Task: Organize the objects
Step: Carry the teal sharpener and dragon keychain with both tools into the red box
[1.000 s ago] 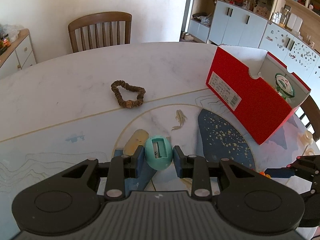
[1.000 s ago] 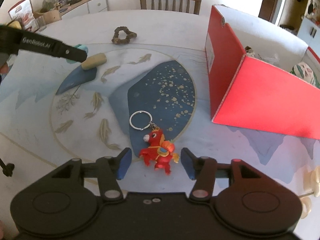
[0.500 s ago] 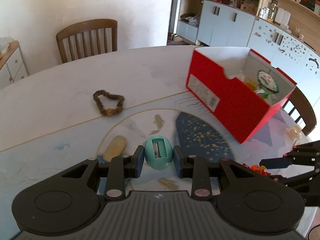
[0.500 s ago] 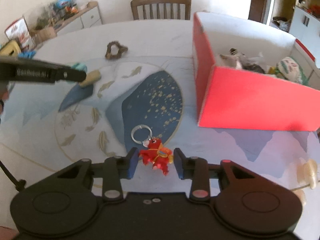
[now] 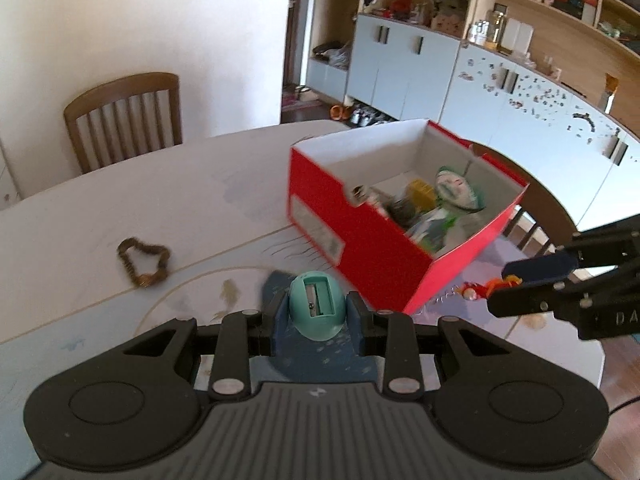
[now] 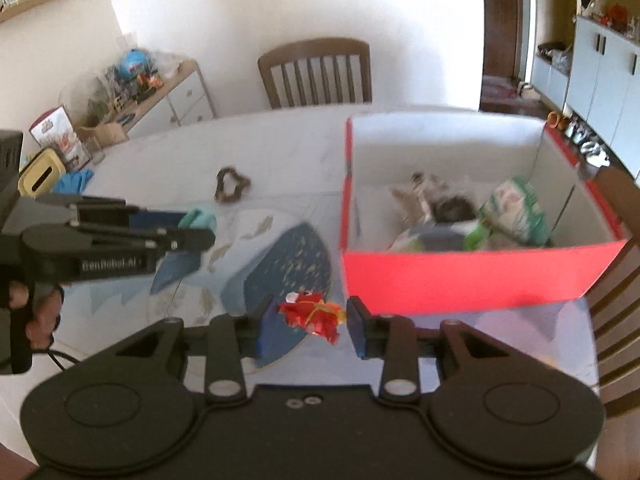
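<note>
The left gripper point(image 5: 317, 314) fingers pinch a teal sharpener point(image 5: 317, 306) and the right gripper point(image 6: 308, 322) fingers pinch a red keychain point(image 6: 312, 315), both raised above the counter point(image 5: 100, 208) beside the red box point(image 5: 360, 236).

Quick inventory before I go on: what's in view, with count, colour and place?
Sharpener: 1, teal, egg-shaped, held in left gripper.
Keychain: 1, red, held in right gripper.
Box: 1, red, open, on table, holds mixed items.
Bracelet: 1, brown, on table left of box.
Table: 1, white with blue pattern.
Chairs: 1 brown behind table, another partly seen behind box.
Left gripper: black, jaws shut on sharpener.
Right gripper: black, jaws shut on keychain.
</note>
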Motion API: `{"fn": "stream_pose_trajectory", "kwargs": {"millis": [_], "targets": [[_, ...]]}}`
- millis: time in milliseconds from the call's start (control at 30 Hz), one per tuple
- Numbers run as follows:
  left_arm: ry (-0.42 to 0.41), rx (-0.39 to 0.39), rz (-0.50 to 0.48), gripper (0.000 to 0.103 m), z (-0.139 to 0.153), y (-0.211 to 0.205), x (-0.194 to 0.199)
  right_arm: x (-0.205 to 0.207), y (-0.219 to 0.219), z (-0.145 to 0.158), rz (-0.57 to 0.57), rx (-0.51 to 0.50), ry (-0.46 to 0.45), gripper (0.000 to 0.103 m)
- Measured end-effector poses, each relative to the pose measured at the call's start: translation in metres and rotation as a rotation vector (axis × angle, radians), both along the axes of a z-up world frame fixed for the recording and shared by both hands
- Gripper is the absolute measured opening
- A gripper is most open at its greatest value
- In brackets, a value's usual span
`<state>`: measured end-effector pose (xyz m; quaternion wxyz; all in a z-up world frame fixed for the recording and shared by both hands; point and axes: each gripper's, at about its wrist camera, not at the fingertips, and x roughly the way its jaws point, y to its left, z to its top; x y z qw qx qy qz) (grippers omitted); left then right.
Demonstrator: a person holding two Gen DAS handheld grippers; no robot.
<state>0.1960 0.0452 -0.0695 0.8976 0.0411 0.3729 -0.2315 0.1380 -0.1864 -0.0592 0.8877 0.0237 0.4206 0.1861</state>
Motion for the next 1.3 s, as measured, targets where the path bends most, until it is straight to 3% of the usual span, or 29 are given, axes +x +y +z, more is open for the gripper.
{"fn": "stream_pose_trajectory", "kwargs": {"millis": [267, 533, 800, 1300], "targets": [[-0.036, -0.004, -0.042, 0.031, 0.024, -0.037, 0.005, 0.017, -0.04, 0.039, -0.017, 0.047, -0.057, 0.035], [-0.087, 0.015, -0.07, 0.031, 0.047, -0.078, 0.025, 0.039, -0.075, 0.065, -0.035, 0.023, -0.156, 0.036], [-0.064, 0.049, -0.066, 0.03, 0.04, -0.12, 0.057, 0.078, -0.099, 0.058, -0.053, 0.008, -0.172, 0.036], [0.027, 0.144, -0.002, 0.031, -0.008, -0.183, 0.12, 0.155, -0.118, 0.017, -0.056, -0.001, -0.117, 0.036]]}}
